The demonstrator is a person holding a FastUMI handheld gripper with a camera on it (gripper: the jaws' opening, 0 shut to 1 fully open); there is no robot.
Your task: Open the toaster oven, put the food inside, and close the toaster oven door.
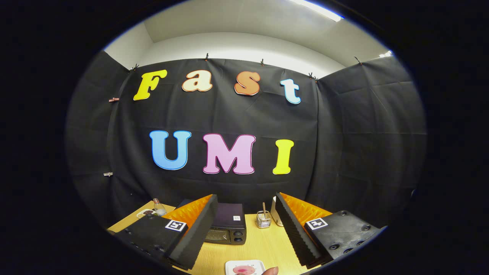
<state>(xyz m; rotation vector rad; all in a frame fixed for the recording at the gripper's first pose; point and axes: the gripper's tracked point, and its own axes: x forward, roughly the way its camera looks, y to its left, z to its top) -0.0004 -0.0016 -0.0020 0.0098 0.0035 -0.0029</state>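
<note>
1. Hand-held gripper (244, 233) spread wide, fingers (195, 233) well apart and holding nothing, raised above the bench (263, 244).
2. Toaster oven (228, 228) on the light wooden bench, beyond the fingers and seen in the gap between them, nearer the left finger, which hides its left end.
3. Long axis of the toaster oven running left to right, parallel to the black cloth wall behind it; front face with door turned toward the gripper, door shut, two round knobs at the front's right end.
4. Small white plate (245, 267) with pink food (243, 270) on it, on the bench nearer than the toaster oven, between the fingers; a fingertip (270, 271) just beside the plate's right edge.
5. Small wire holder (263, 220) with a stick in it just right of the toaster oven; a white container (275, 216) beside that, partly hidden by the right finger.
6. Clear bottle (159, 207) left of the toaster oven, past the left finger, near a plate (145, 212) too small to make out.
</note>
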